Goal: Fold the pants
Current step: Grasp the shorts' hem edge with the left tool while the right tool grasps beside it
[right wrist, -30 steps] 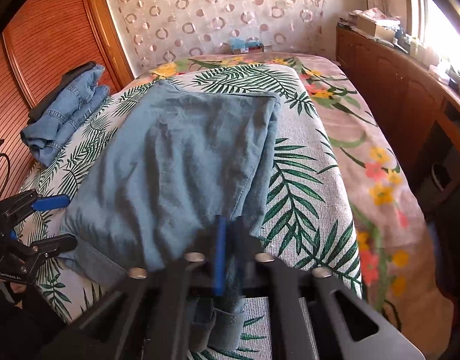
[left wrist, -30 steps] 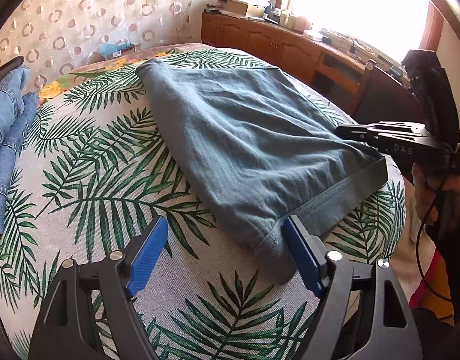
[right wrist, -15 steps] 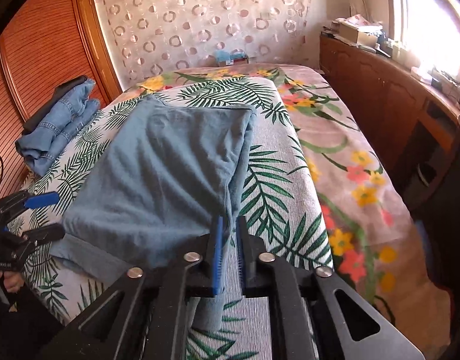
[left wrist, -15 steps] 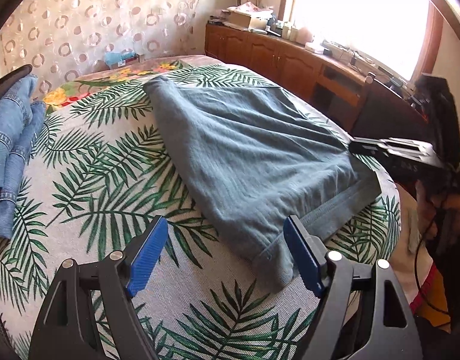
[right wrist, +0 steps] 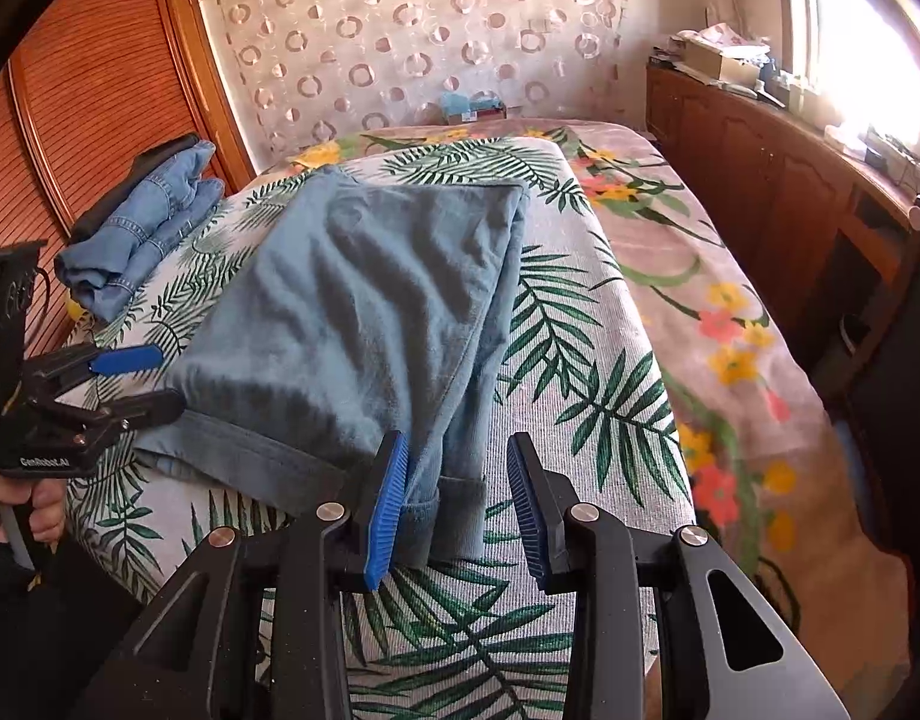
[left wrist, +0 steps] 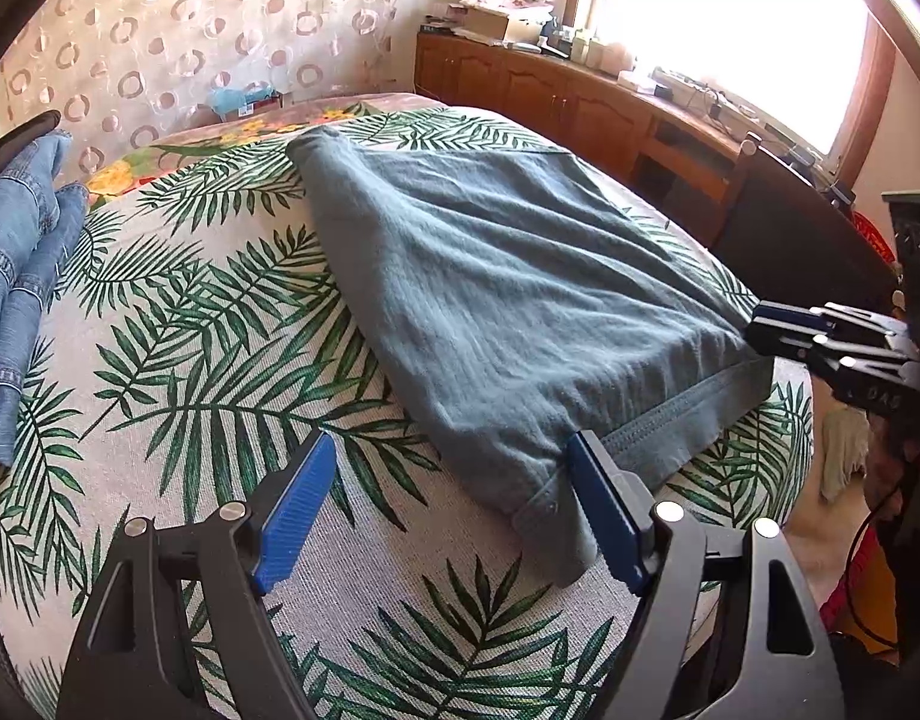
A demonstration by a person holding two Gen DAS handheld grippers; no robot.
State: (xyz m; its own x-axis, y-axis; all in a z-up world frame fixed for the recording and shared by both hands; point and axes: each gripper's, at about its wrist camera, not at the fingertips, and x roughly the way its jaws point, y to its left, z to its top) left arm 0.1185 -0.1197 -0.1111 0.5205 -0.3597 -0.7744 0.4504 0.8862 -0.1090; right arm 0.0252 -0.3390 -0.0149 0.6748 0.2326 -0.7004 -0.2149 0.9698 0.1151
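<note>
Pants [right wrist: 363, 312] lie folded on leaf-print bedspread [left wrist: 219, 360], hem end nearest both grippers. Right gripper [right wrist: 460, 504]: jaws opening, cuff between the pads but no longer pinched. Left gripper [left wrist: 453, 510]: wide open, empty, beside the hem corner. Best to back off straight, without dragging the cuff. Fabric soft, matte, lightly creased; stitched hem band

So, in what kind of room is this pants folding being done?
Most likely a bedroom at home. The pants lie on a bed with a leaf-print cover, wooden cabinets run under a window, and a louvred wooden door suggests a wardrobe.
</note>
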